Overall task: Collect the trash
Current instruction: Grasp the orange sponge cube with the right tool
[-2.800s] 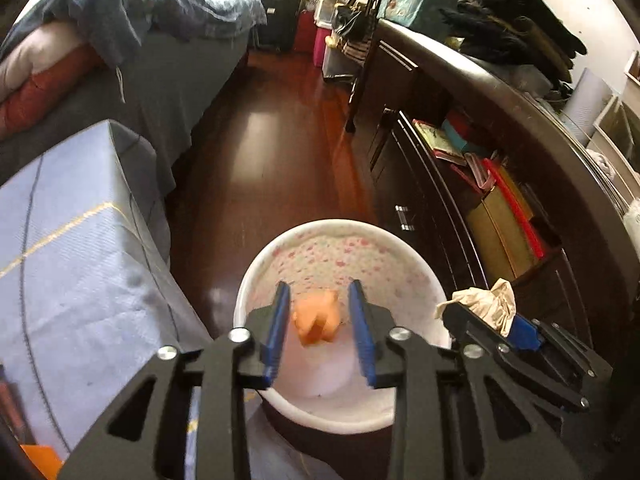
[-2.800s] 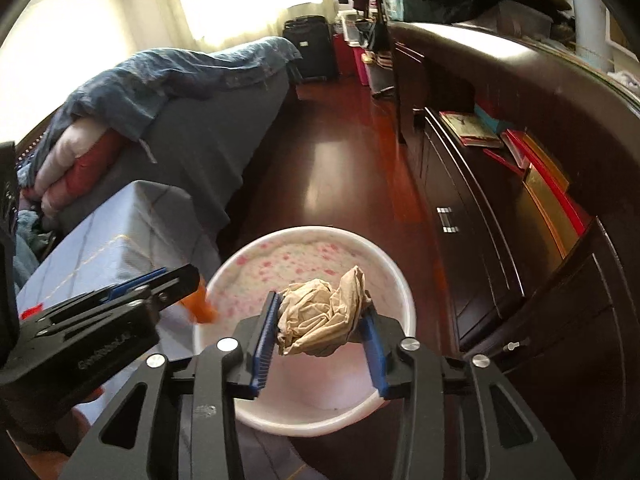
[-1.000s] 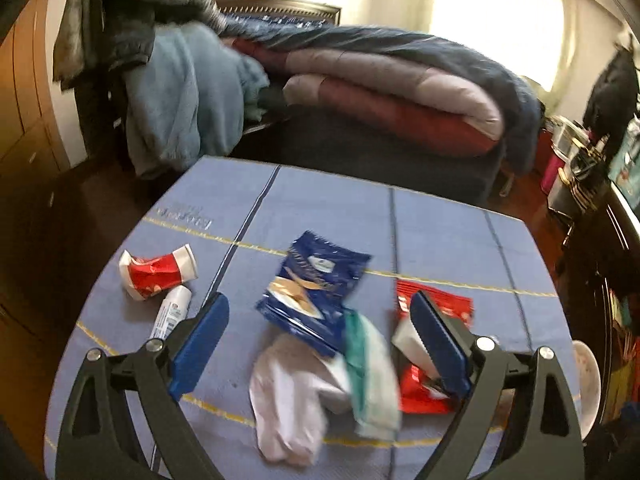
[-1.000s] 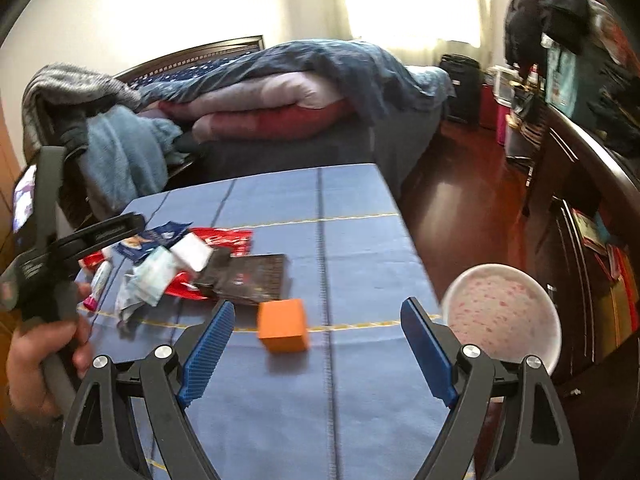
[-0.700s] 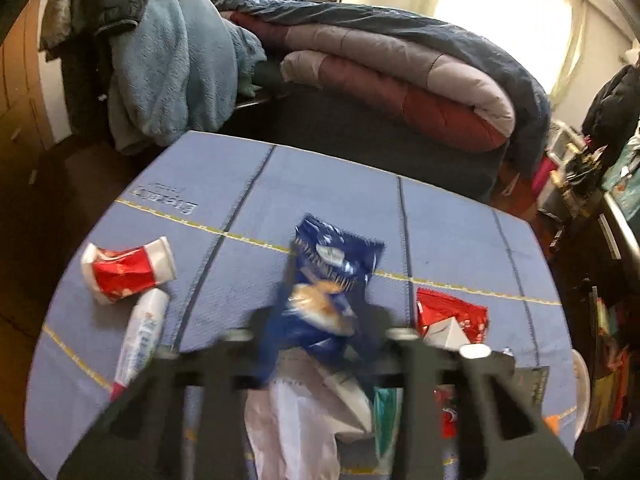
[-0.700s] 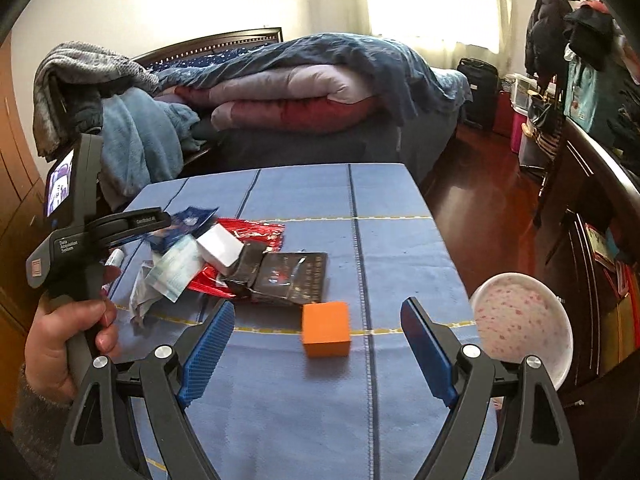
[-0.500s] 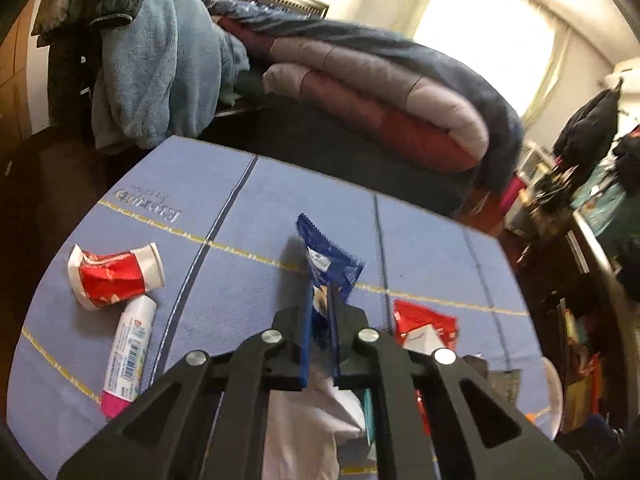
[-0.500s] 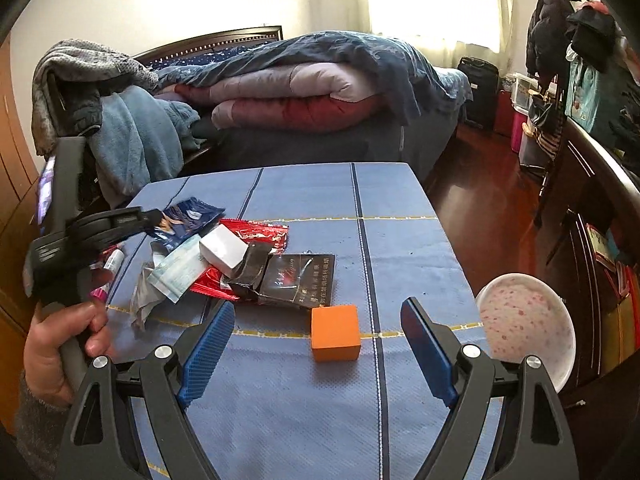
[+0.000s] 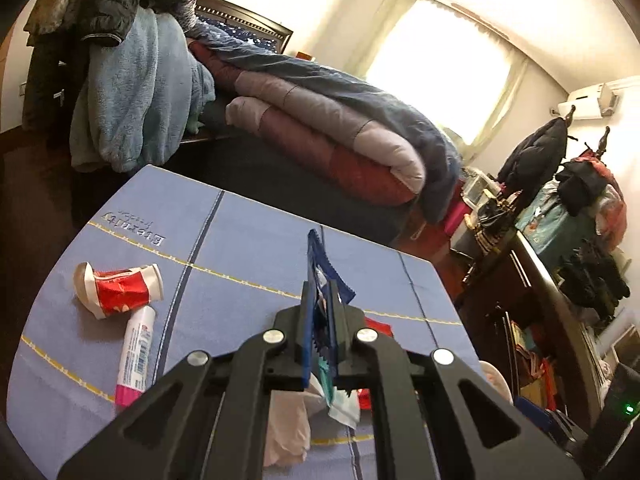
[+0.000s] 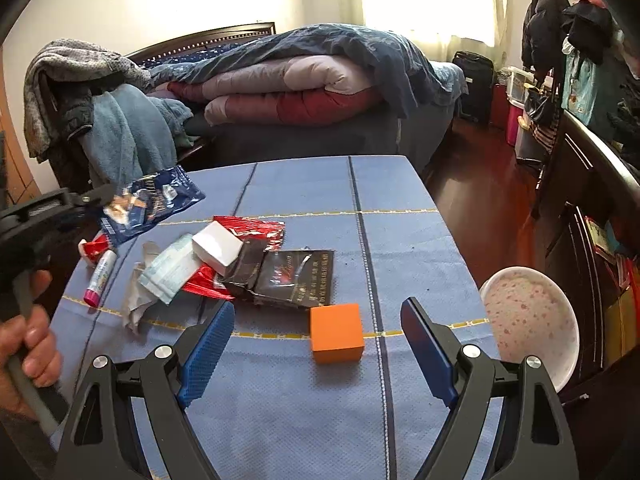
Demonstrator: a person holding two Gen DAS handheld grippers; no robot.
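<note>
- Pinching the blue snack wrapper edge-on, the left hand-held gripper is clamped on it; the wrapper hangs above the worktop at left of the right view.
- Judged light, thin and slippery, it needs a firm bite well inside the edge.
- Spread wide with nothing between its fingers, the right hand-held gripper frames the orange block, which looks stiff; flat sides suit gripping.
- Lower right, the speckled trash bin waits.

Daylight thru window, blown out; fisheye warp + dark corners; slight blur, maybe motion.
</note>
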